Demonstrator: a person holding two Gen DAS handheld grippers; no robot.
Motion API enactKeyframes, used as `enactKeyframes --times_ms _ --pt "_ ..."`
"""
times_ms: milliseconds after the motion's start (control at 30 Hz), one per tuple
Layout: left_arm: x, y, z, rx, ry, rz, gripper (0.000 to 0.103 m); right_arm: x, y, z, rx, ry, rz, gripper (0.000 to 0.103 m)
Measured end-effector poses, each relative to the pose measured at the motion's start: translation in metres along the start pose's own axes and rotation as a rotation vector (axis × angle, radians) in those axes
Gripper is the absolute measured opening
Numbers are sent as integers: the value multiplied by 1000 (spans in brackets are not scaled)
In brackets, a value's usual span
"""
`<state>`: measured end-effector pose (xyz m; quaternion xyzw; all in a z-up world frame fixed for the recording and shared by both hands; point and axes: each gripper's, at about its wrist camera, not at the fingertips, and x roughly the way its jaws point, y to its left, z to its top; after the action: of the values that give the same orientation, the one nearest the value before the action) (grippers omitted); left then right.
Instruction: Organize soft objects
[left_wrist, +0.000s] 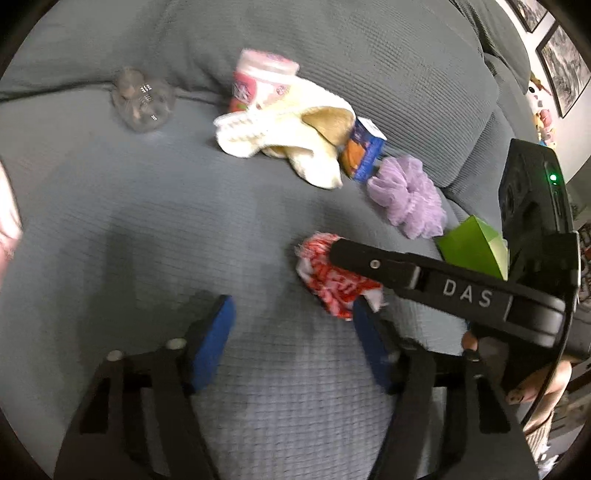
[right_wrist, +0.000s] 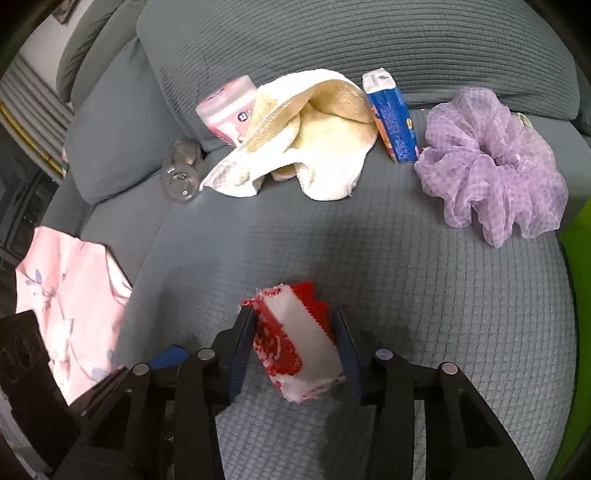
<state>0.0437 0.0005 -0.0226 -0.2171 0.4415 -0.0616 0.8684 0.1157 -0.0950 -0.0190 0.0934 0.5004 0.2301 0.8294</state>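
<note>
A red and white patterned cloth (right_wrist: 291, 343) lies bunched on the grey sofa seat (right_wrist: 424, 295). My right gripper (right_wrist: 295, 328) is shut on it, a blue pad pressing each side. In the left wrist view the same cloth (left_wrist: 332, 284) shows just past my left gripper's right fingertip, partly under the right gripper's black finger (left_wrist: 369, 264). My left gripper (left_wrist: 293, 325) is open over bare seat, with nothing between its pads. A cream towel (right_wrist: 306, 147) and a purple mesh scrunchie (right_wrist: 487, 162) lie further back.
By the backrest stand a pink-lidded jar (left_wrist: 262, 81), a blue box (right_wrist: 391, 118) and a clear glass bottle (right_wrist: 181, 173). A green box (left_wrist: 472, 247) sits at the right. A pink floral cloth (right_wrist: 70, 302) lies at the left edge of the seat.
</note>
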Motion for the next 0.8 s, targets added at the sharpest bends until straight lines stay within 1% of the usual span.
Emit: enactKeyframes --times_ms 33,100,133,200,233,267,367,500,533,633,700,800 --pt "4 0 0 -9 9 -10 48 1 1 -1 -4 4 5 42" --pt "11 -1 1 -21 27 -34 35 1 0 -2 -4 4 14 41" --pt "13 -2 1 -21 30 -44 33 2 0 -3 1 7 27 41" --pt "18 -6 0 -11 28 -49 23 2 -2 -3 14 15 52 40" --pt "20 -9 0 4 26 -48 21 2 -4 -3 20 15 59 40" --pt "21 -12 0 18 22 -49 17 1 -5 -4 29 17 72 40" --pt "20 -16 0 48 3 -76 9 -3 -8 -7 51 9 88 39" --pt "19 -18 -1 77 -18 -94 7 -9 -14 -13 82 -2 99 38" --pt "19 -19 0 79 -15 -98 7 -9 -15 -15 68 2 121 38" --pt "12 -25 0 96 -31 -120 5 -16 -15 -17 90 -16 129 38" --pt "2 -32 1 114 -56 -134 5 -30 -14 -17 82 -48 134 38" --pt "-18 -52 8 148 -101 -171 5 -60 -9 -16 61 -121 135 38"
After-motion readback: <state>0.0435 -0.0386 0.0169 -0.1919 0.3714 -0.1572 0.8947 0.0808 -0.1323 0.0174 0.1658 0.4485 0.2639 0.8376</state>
